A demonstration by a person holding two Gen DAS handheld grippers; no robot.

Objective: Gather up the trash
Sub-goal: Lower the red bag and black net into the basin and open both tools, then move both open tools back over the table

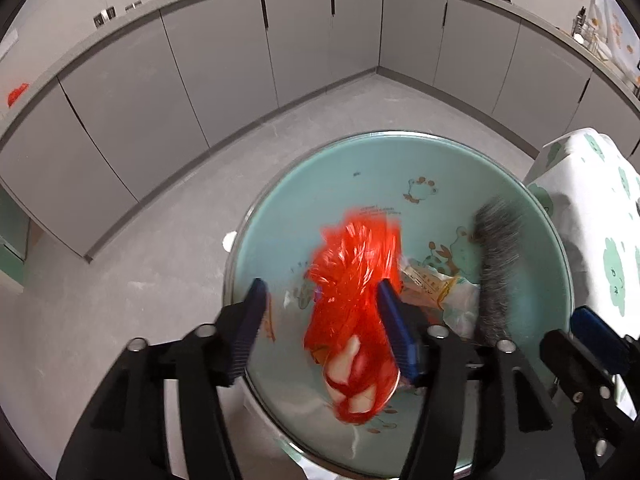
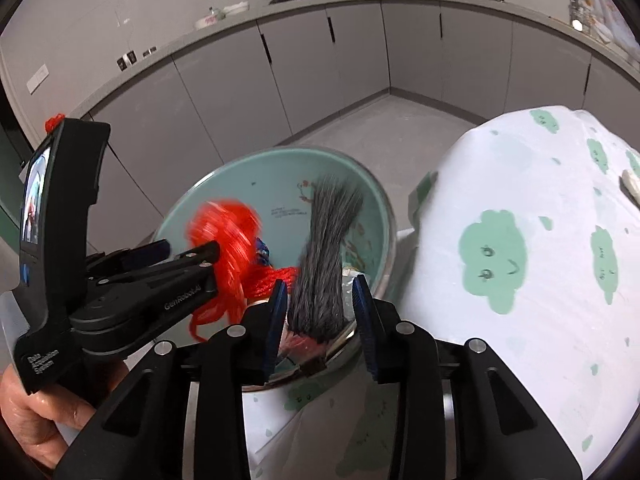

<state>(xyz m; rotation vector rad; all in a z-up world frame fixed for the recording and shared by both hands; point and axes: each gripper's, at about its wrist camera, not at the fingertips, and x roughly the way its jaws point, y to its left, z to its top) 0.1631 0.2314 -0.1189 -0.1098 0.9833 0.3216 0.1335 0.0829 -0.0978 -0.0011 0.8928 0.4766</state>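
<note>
Left wrist view: left gripper (image 1: 320, 320) spread around the red mesh bag (image 1: 354, 312) over the basin's rim (image 1: 240, 264); right gripper (image 2: 320, 316) spread beside the grey brush (image 2: 324, 256).

There were two claws, left (image 1: 322, 320) and right (image 2: 320, 316), one teal basin (image 1: 360, 168), one red mesh bag (image 1: 354, 312), one grey brush (image 2: 326, 256) and one crumpled wrapper (image 1: 428, 284)

Red net bag (image 1: 354, 312) and brush (image 1: 494, 268) crowd basin (image 1: 304, 200) (left side free).
</note>
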